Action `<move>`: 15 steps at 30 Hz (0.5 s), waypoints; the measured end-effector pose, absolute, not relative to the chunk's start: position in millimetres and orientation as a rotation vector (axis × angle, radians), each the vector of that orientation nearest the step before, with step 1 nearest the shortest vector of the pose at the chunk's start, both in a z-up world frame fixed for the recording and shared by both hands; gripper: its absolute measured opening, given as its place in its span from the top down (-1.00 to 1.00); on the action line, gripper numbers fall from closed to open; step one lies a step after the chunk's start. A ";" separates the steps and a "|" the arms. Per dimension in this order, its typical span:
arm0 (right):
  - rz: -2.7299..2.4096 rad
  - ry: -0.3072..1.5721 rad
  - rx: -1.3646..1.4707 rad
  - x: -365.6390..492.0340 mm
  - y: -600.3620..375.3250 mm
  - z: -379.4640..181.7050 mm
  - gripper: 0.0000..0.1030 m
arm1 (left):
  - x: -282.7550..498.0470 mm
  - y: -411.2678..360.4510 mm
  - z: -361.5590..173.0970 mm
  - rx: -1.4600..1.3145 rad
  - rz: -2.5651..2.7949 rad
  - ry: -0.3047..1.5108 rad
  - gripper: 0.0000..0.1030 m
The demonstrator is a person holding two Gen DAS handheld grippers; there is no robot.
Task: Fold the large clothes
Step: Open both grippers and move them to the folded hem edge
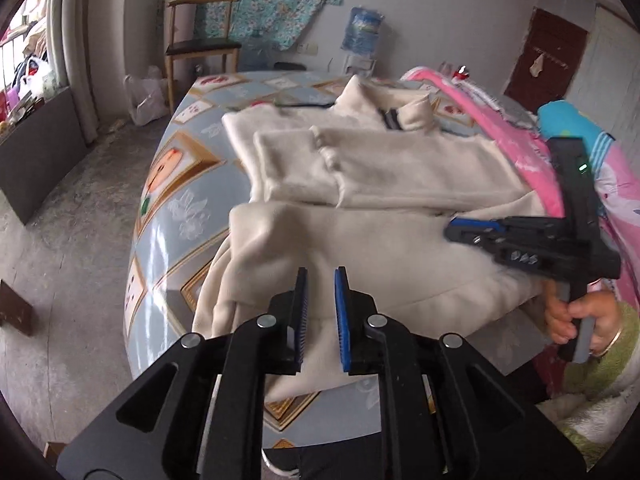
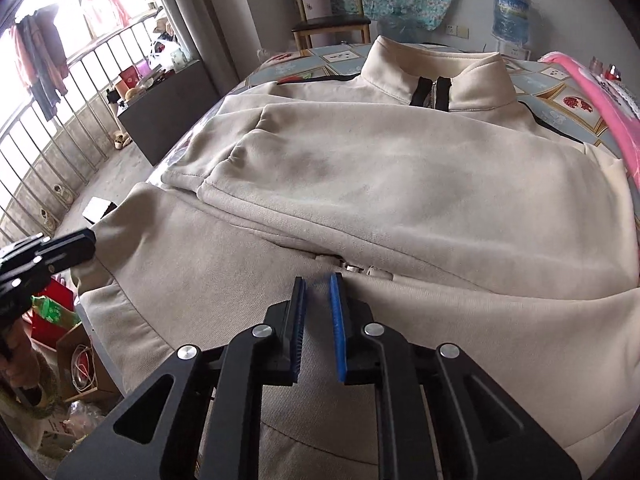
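Note:
A cream zip-up jacket (image 1: 360, 168) lies spread on a round table with a patterned cloth (image 1: 172, 184). Its collar (image 2: 436, 76) points away and its sleeves are folded across the chest. My left gripper (image 1: 321, 274) hovers over the jacket's near hem, its blue pads a narrow gap apart with nothing between them. In the right wrist view my right gripper (image 2: 318, 280) sits low over the jacket (image 2: 400, 168) just before the zipper end (image 2: 360, 269). Its pads stand slightly apart and I see no fabric between them. The left wrist view shows the right gripper (image 1: 454, 232) from the side, held by a hand (image 1: 588, 320).
A pink blanket (image 1: 520, 152) lies along the table's right side. Behind the table stand a wooden chair (image 1: 200, 44) and a water dispenser bottle (image 1: 362, 32). A dark cabinet (image 2: 168, 108) and boxes (image 2: 76, 356) stand on the floor to the left, by the railing.

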State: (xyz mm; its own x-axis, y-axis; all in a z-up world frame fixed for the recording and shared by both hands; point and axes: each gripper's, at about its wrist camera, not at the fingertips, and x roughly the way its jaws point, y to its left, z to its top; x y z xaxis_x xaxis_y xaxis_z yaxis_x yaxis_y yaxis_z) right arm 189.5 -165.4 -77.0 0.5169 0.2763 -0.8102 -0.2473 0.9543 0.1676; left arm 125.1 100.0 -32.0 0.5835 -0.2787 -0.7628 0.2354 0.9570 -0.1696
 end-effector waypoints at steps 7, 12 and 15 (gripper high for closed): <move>0.319 0.976 0.039 190.2 -166.5 -77.4 0.77 | 129.7 133.8 -43.4 -0.139 -0.221 0.916 0.96; 0.324 0.973 0.046 191.1 -168.0 -78.1 0.77 | 123.7 131.2 -28.0 -0.137 -0.253 0.871 0.91; 0.325 0.970 0.043 190.3 -167.4 -78.2 0.77 | 130.5 126.5 -20.0 -0.120 -0.243 0.846 0.74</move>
State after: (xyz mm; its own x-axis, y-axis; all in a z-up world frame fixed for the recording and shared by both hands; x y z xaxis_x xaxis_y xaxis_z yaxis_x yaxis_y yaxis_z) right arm 190.3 -167.4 -78.2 0.5210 0.2904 -0.8027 -0.2519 0.9508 0.1805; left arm 130.5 126.5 -20.0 0.6374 -0.2595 -0.7255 0.1642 0.9657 -0.2012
